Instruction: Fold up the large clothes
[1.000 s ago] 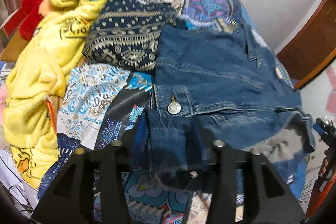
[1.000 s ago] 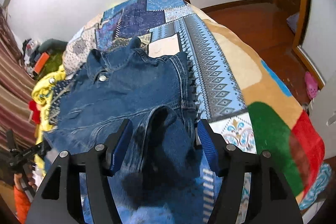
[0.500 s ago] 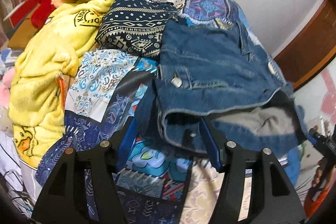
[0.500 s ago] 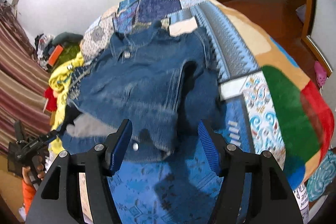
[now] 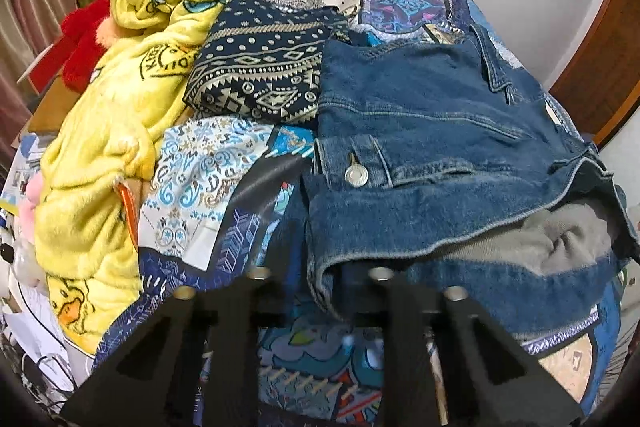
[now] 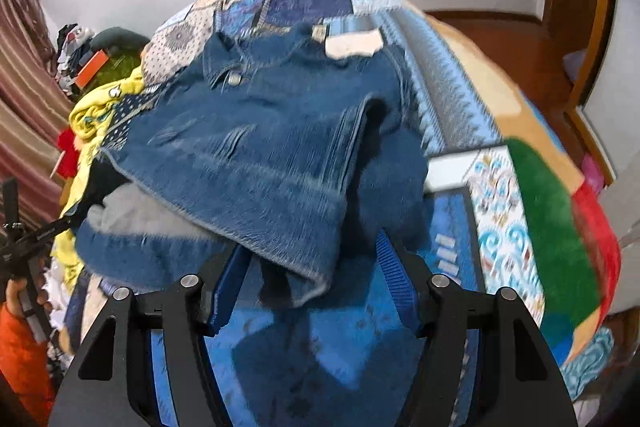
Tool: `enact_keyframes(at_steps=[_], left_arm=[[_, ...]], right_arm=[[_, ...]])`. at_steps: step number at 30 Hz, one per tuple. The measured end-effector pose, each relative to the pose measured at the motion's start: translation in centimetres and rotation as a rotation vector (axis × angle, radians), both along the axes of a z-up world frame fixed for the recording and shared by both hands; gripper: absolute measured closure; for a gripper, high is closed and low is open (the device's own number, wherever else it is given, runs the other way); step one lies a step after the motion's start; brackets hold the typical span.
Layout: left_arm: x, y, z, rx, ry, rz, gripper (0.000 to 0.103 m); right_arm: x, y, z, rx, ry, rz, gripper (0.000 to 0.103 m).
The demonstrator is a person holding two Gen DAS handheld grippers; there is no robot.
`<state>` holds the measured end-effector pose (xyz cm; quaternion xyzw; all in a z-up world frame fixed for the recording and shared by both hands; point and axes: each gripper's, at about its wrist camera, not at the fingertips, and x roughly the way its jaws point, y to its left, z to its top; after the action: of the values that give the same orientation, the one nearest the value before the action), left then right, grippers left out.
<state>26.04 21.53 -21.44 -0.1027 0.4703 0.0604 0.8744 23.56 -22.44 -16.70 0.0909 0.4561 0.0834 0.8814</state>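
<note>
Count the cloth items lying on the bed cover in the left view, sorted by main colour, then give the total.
Blue: 1, the denim jacket
Yellow: 1, the fleece blanket
Navy patterned: 1, the folded cloth
Total: 3

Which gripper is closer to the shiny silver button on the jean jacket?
Left. The left gripper sits at the jacket's hem corner just below the silver button. The right gripper is at the far hem corner of the denim jacket, well away from it.
</note>
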Motion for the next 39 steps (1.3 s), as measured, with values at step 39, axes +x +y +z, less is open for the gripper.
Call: enact_keyframes(at_steps=[39], left_arm=[[20.8,1.0,-0.2,-0.060,0.024,0.069,0.095]], right_arm=[[20.3,-2.3,0.3,-0.015,-0.005,-0.032,0.093]])
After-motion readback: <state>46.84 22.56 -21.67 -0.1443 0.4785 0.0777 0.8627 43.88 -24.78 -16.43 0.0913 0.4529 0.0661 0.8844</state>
